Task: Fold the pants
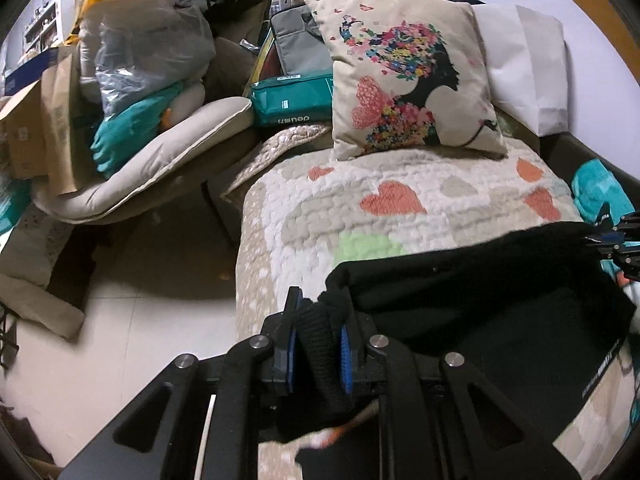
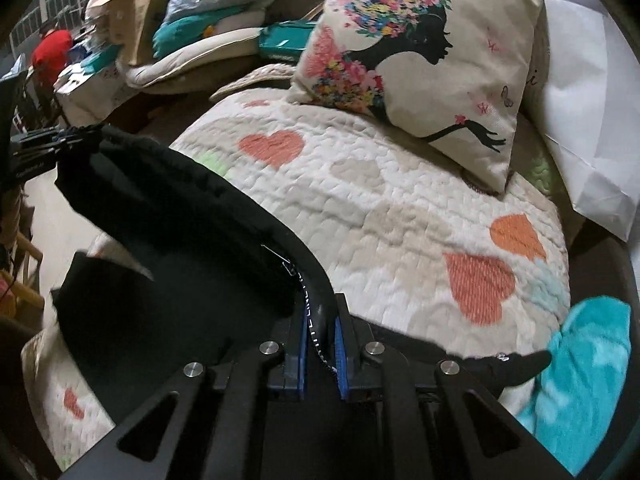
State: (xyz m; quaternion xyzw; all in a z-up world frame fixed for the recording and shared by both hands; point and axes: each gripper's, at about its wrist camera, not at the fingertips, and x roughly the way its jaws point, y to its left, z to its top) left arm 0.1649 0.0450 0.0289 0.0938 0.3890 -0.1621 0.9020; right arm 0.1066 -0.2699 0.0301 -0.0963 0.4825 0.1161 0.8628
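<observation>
Black pants hang stretched between my two grippers, above a quilt with hearts. My left gripper is shut on the ribbed black waistband at the pants' left end. My right gripper is shut on the other end of the pants, by a zip and white lettering. The right gripper also shows at the right edge of the left wrist view, and the left gripper at the left edge of the right wrist view. The lower part of the pants is hidden under the grippers.
A cushion with a flower-haired figure leans at the back of the quilt, with a white paper bag behind it. A turquoise towel lies to the right. Piled bags, boxes and a beige pad crowd the left, over a pale floor.
</observation>
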